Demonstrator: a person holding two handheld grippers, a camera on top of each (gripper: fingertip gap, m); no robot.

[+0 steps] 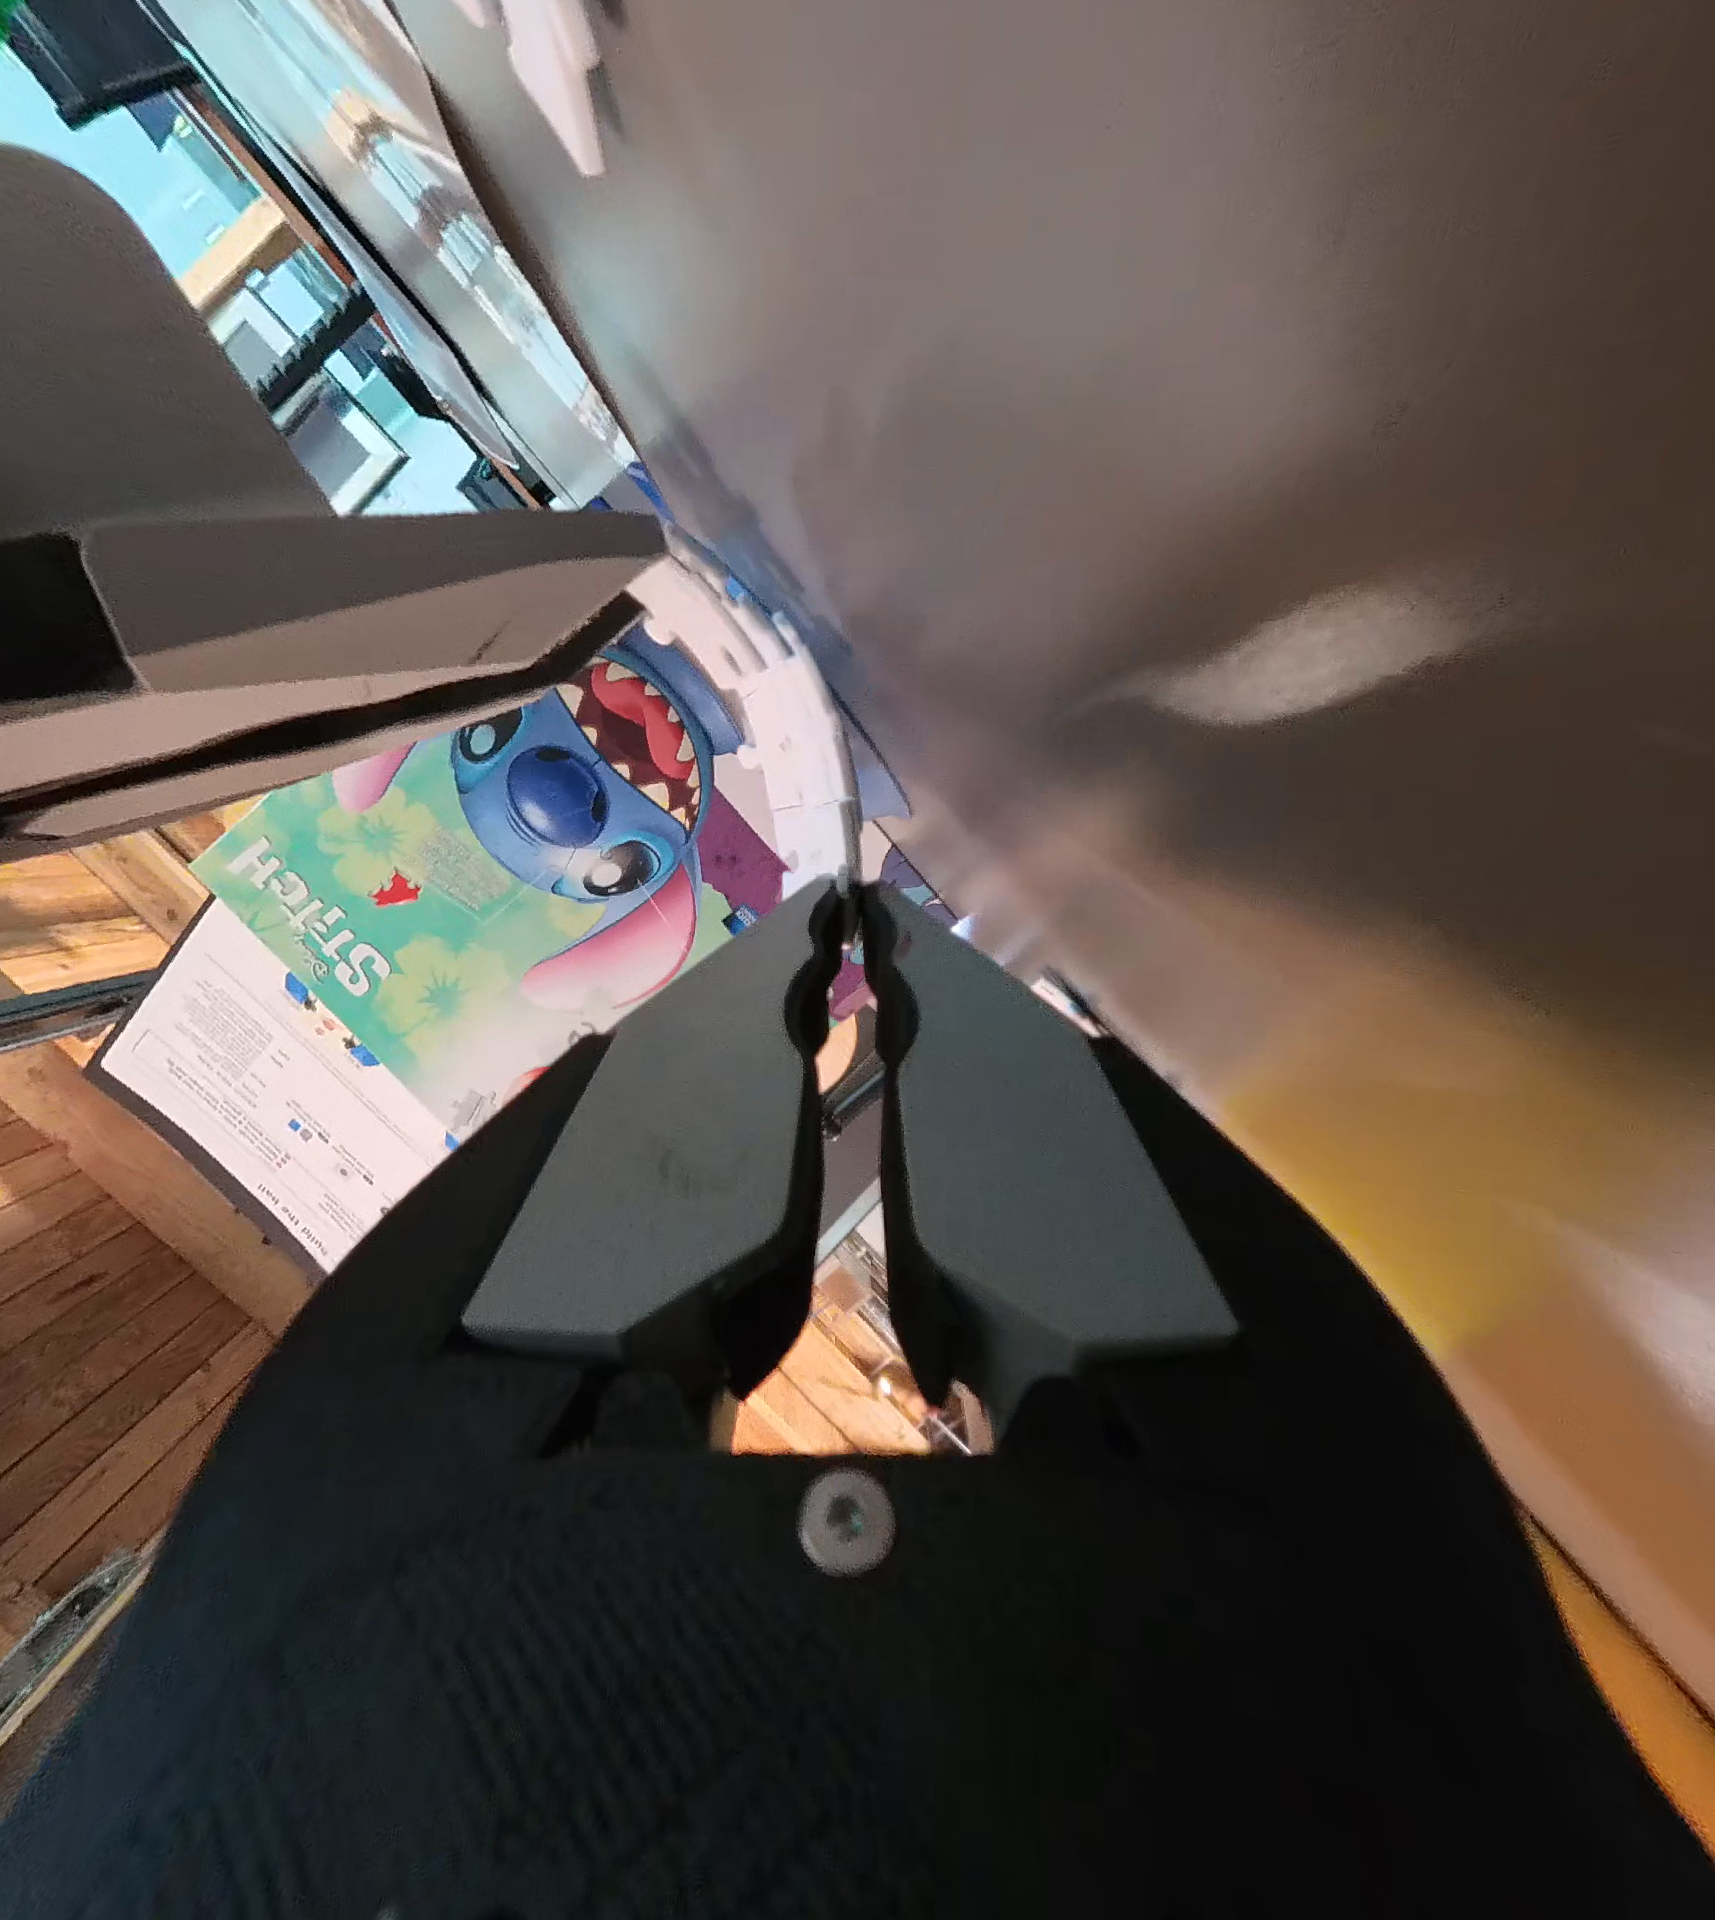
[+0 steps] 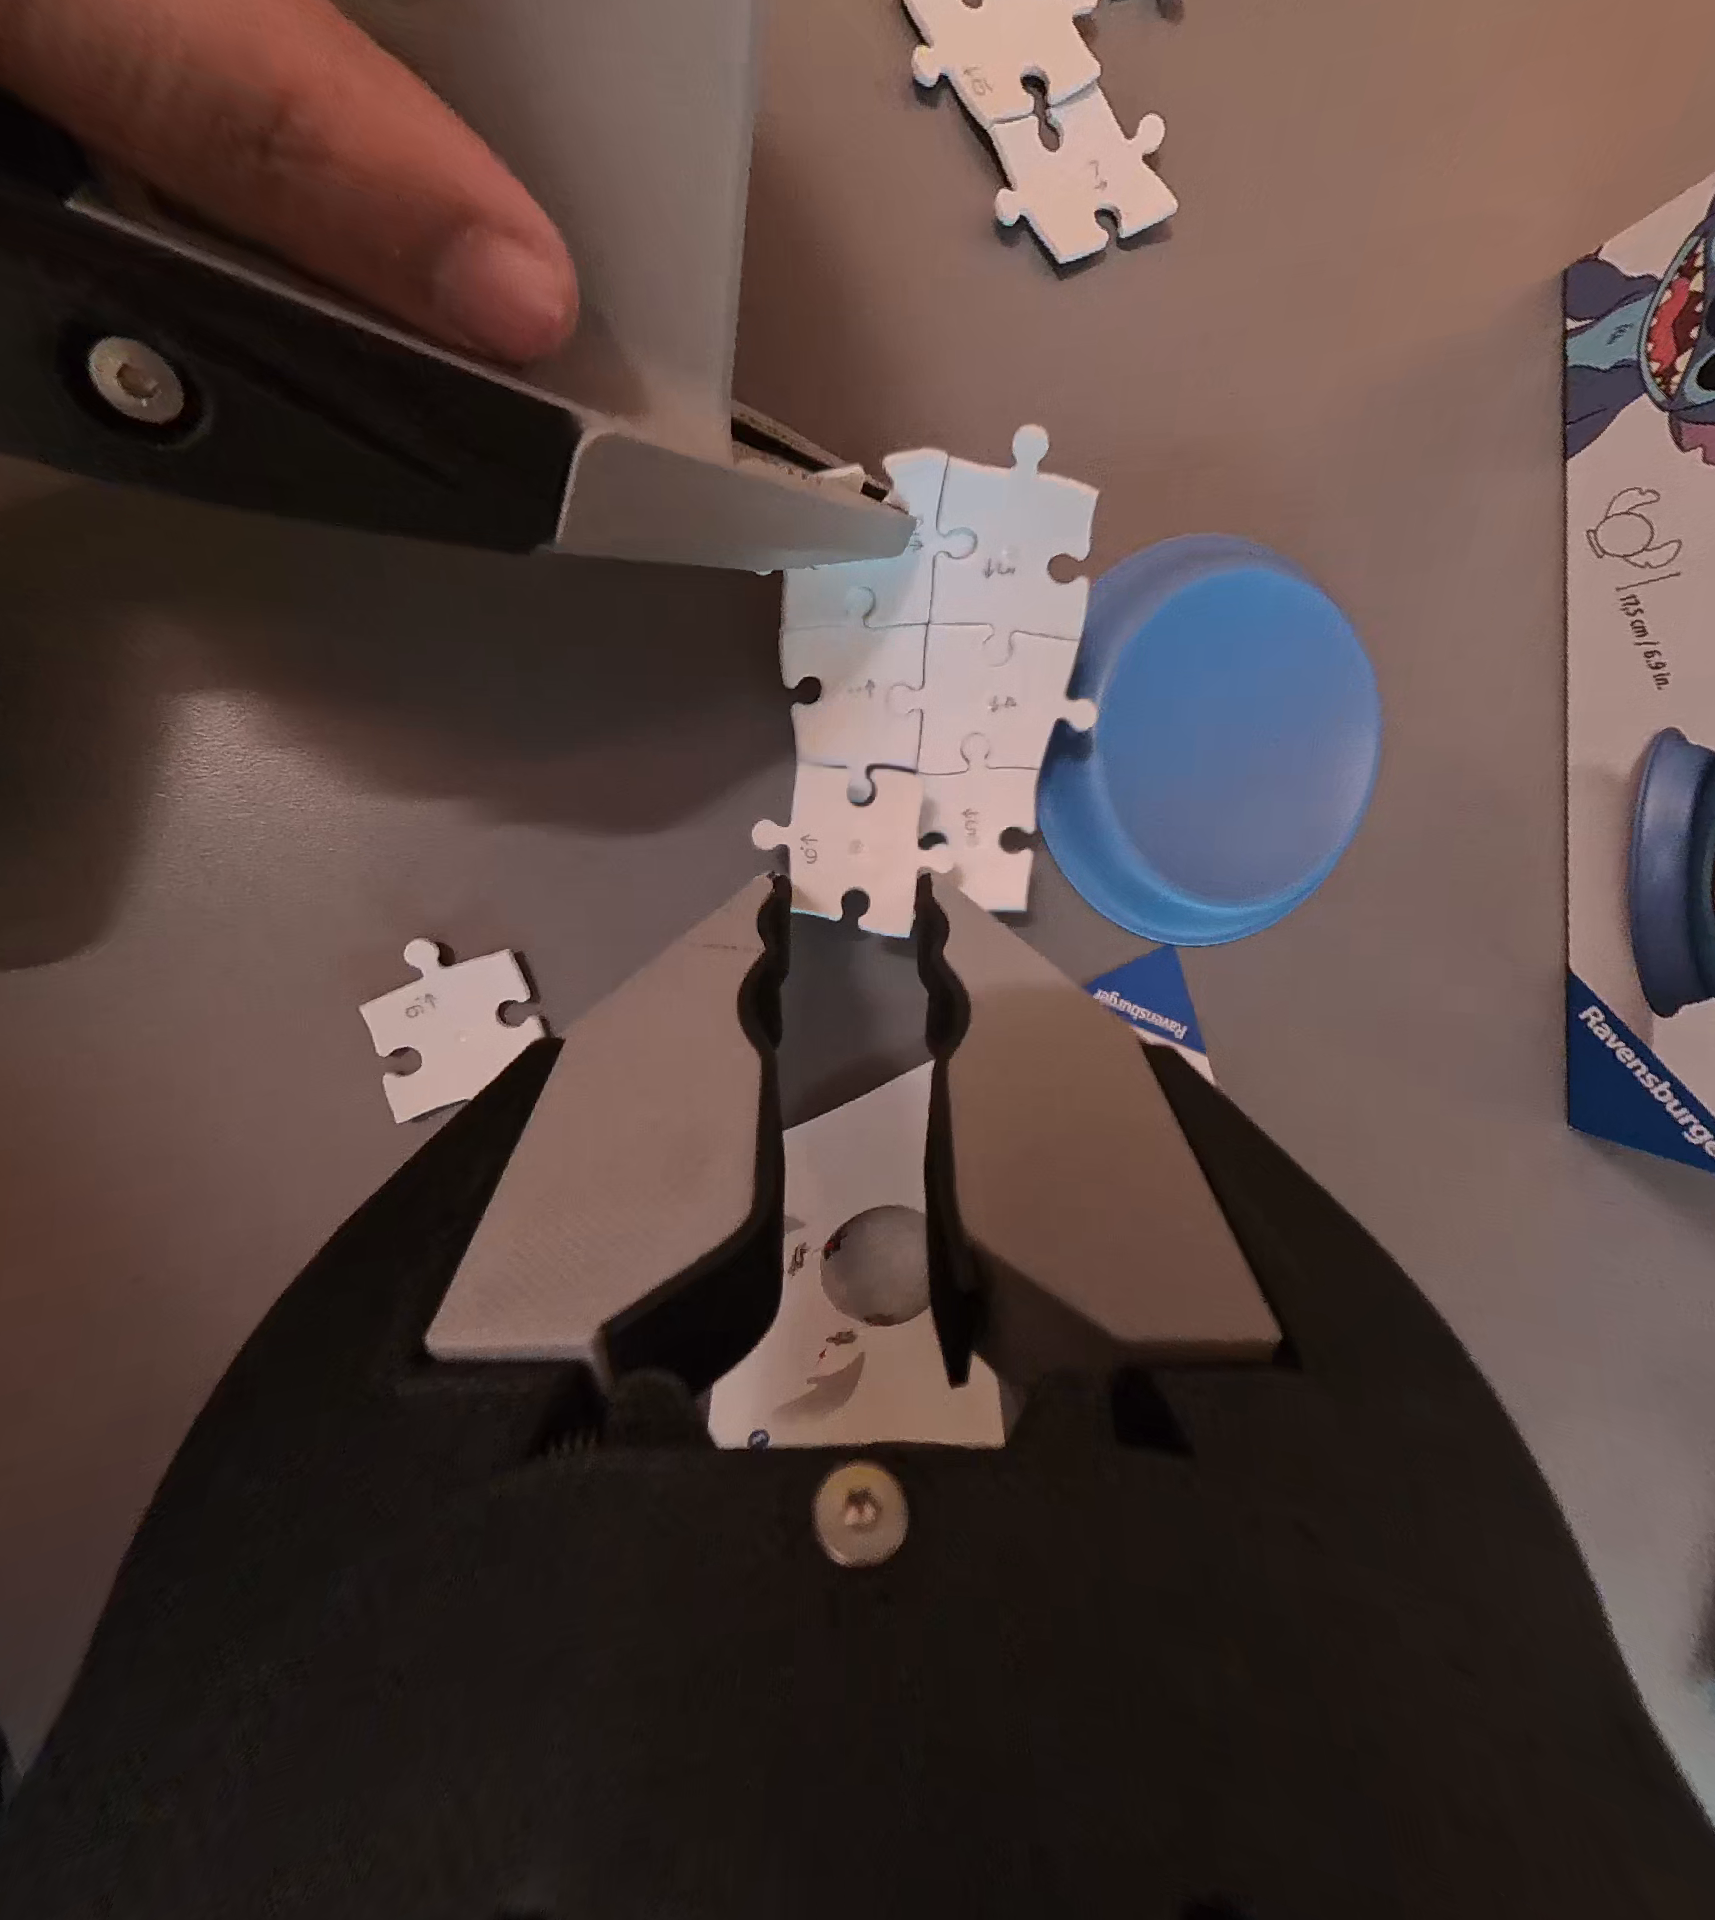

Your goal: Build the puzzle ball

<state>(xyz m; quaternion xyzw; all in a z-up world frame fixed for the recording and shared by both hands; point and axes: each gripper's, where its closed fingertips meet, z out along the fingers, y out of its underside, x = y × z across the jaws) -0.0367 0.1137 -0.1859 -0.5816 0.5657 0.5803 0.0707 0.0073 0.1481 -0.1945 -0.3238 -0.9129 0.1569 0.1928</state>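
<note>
A curved strip of joined white puzzle pieces (image 2: 936, 665), blank side towards the camera, is held above the grey table between both grippers. My left gripper (image 1: 848, 894) is shut on the thin edge of one end of the strip (image 1: 791, 717). In the right wrist view it comes in from the upper left (image 2: 884, 520) with a person's finger on it. My right gripper (image 2: 850, 894) has its jaws closed across the width of the strip's nearest piece (image 2: 848, 847). It also shows at the left of the left wrist view (image 1: 624, 623).
A blue round stand (image 2: 1217, 738) lies right of the strip. One loose piece (image 2: 448, 1029) lies at the left, and a few joined pieces (image 2: 1050, 125) lie at the top. The puzzle box (image 2: 1705, 665) lies at the right, and an instruction sheet (image 2: 863, 1299) lies under my right gripper.
</note>
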